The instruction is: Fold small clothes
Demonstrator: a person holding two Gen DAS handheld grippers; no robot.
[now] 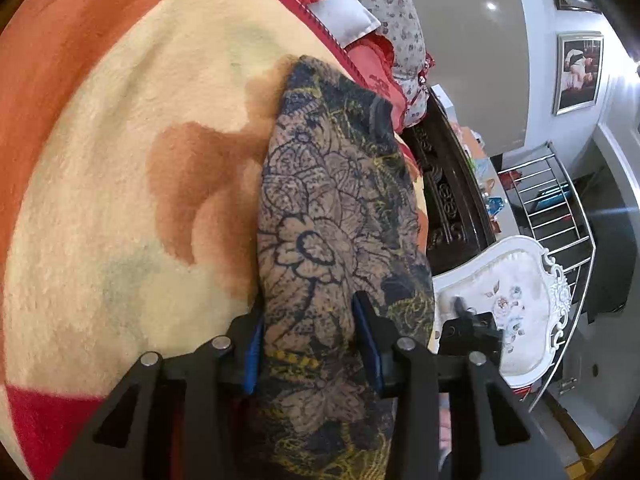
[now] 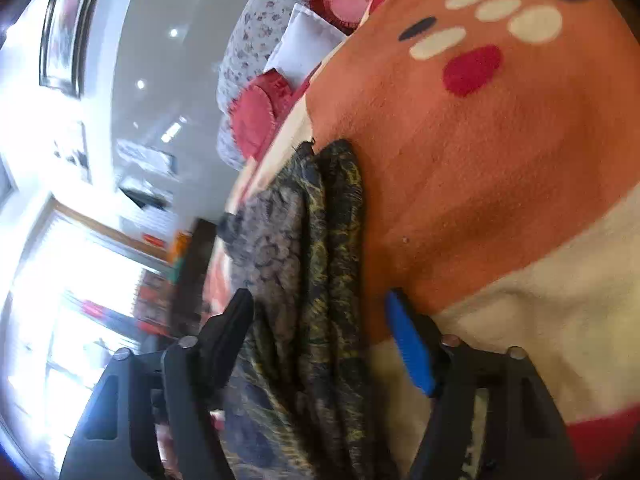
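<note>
We are holding the left gripper low over the bed, and the patterned garment is running straight out from it toward twelve o'clock, its long axis lined up with the fingers. The near end of the cloth is passing between the two blue pads. They are sitting partly closed against its edges, though we cannot tell for sure that they are pinching rather than just flanking it.

The garment is lying on the cream and orange blanket, close to the bed's side edge at three o'clock, with pillows beyond its far end at one o'clock.

We are keeping the right gripper spread wide: its black finger is lying against the bunched cloth at nine o'clock, while the blue pad is standing clear at three o'clock over the blanket, so nothing is clamped there.

The right view is showing what the left cannot: the garment is already doubled into several stacked folds, seen edge-on. The left view is giving the flat top face and the full length. Both hands are at the near end, the left centred on it, so any further fold probably carries this end toward twelve o'clock.
</note>
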